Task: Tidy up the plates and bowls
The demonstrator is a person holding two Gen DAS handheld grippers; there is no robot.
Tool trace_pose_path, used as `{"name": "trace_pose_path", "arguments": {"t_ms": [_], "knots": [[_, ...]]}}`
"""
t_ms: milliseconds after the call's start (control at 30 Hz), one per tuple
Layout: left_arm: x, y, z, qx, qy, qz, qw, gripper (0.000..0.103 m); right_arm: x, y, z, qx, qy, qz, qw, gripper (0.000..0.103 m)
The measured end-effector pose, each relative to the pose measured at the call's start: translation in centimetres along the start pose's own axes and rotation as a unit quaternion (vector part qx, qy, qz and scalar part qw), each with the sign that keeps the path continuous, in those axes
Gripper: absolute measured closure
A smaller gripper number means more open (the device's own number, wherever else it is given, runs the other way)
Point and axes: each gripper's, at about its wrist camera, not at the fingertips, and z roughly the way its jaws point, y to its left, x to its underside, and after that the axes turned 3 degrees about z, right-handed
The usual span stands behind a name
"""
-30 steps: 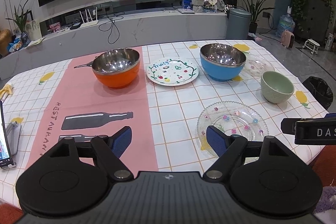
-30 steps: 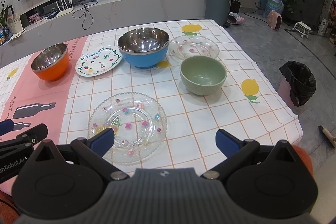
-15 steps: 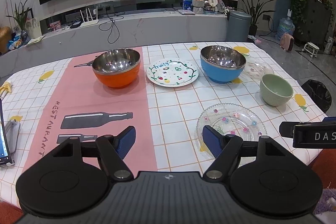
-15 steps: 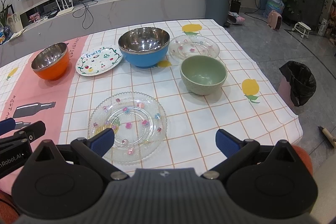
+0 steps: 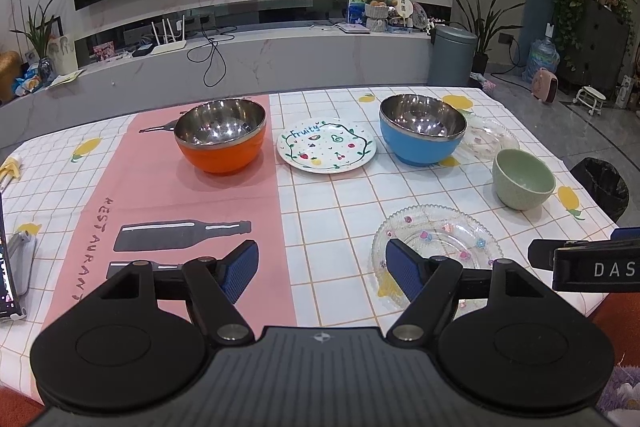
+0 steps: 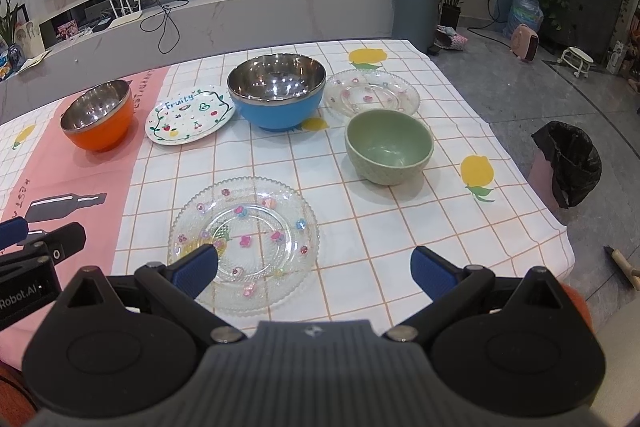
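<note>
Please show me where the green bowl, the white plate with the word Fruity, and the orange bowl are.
green bowl (image 6: 389,151): right wrist view, on its inner floor.
white plate with the word Fruity (image 6: 190,115): right wrist view, on its painted middle.
orange bowl (image 5: 220,154): left wrist view, on its outer orange wall.
</note>
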Motion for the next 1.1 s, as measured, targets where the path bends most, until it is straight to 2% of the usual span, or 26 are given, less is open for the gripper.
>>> {"name": "trace_pose_path", "arguments": {"t_ms": [867, 967, 1100], "knots": [[0.2, 0.0, -0.3, 0.009, -0.004, -0.001, 1.0000, 0.017, 0.2, -0.5, -0.2, -0.005, -0.002, 0.013, 1.000, 0.003], [0.3, 0.1, -0.1, 0.015, -0.006, 0.003, 0.9999, 0.017, 0.4, -0.8, -0.1, -0.019, -0.011, 0.015, 1.000, 0.003], [0.5, 0.0, 0.2, 0.013, -0.029, 0.017, 0.9994, 0.017, 0.4, -2.2, 0.2, -0.063, -0.039, 0.046, 0.996, 0.003]]}}
